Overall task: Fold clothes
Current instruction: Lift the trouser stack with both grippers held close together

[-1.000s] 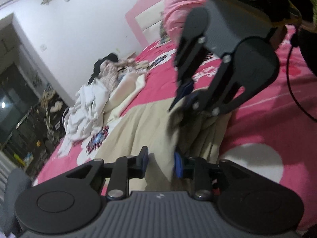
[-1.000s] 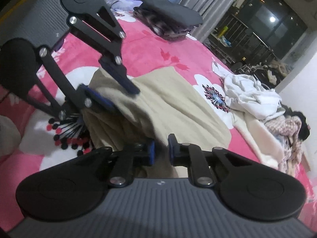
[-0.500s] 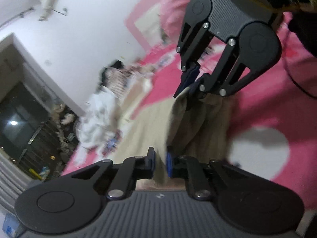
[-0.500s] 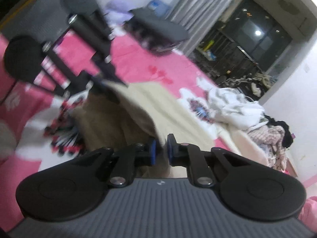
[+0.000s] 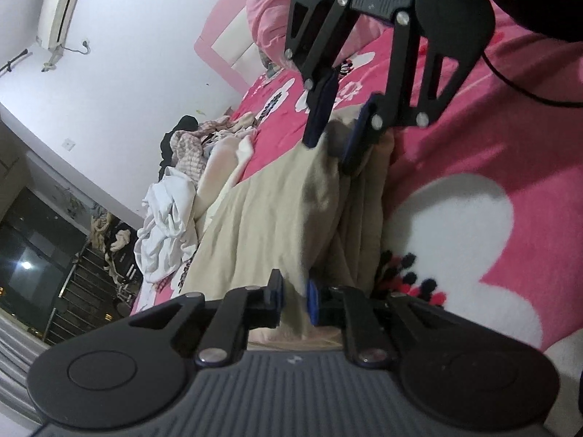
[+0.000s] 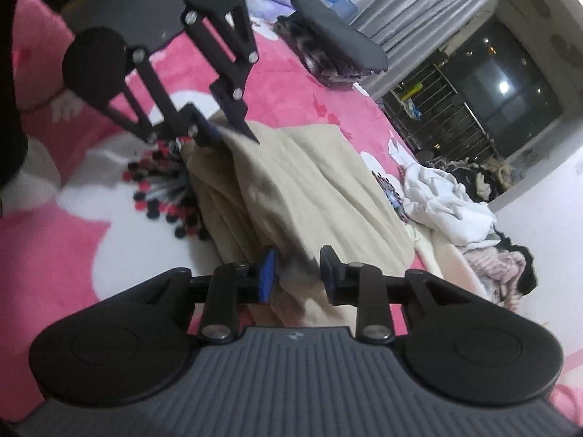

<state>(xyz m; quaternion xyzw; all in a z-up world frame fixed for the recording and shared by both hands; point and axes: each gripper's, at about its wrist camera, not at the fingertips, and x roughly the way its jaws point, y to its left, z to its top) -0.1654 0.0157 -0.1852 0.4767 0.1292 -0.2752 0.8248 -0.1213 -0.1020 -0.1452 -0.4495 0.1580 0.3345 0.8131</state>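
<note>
Lying on the pink bed (image 5: 473, 116) is a beige garment (image 5: 262, 218), folded over along one long edge, and both claws are at that edge.

At the left, in the left wrist view, a pile of white and mixed clothes (image 5: 167, 218) lies beyond the garment, toward the wall. The left claw (image 5: 294, 300) is at the near end of the fold; a ridge of the cloth rises between its blue pads (image 5: 312, 302). Its jaws stand only a little apart, and they have just opened slightly; I cannot tell if they still press the cloth. At the far end of the same fold the right claw (image 5: 329, 134) hangs from above with the cloth bunched between its fingers.

In the right wrist view the right claw (image 6: 297, 273) has its jaws clearly apart, they have just been opening, and the cloth lies loose between them, touching the left pad only. Farther to the right is a stack of dark folded clothes (image 6: 339, 47).
</note>
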